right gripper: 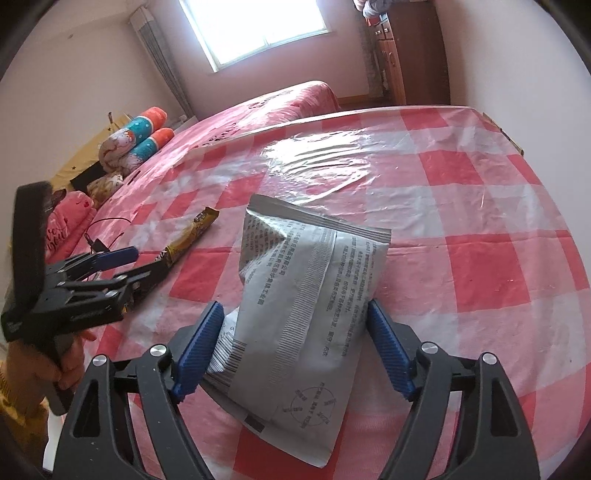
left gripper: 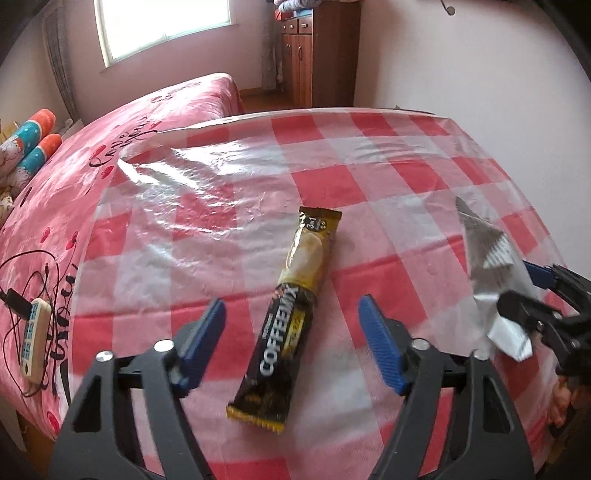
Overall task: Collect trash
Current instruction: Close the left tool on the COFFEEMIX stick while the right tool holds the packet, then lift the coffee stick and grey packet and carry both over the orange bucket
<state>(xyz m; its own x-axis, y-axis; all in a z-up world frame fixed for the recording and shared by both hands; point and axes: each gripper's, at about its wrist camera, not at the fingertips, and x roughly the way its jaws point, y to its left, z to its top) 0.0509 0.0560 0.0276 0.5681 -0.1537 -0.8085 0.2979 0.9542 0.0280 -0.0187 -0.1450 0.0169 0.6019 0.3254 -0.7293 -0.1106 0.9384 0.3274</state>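
Straddling coffee sachet [left gripper: 282,321], seemingly untouched

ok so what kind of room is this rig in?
Most likely a home bedroom: a bed with a pink printed cover beside the checked work table, rolled pillows at its head, and a wooden wardrobe by the window.

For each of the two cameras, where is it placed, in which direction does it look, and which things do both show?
Left wrist view: sits on the left gripper, looking forward and down at the coffee sachet between its open fingers; the right gripper shows at the right edge.
Right wrist view: sits on the right gripper, looking down at the silver pouch between its fingers; the left gripper and a hand show at left.
Shared: the sachet, the pouch, the checked tablecloth, the bed, the window.
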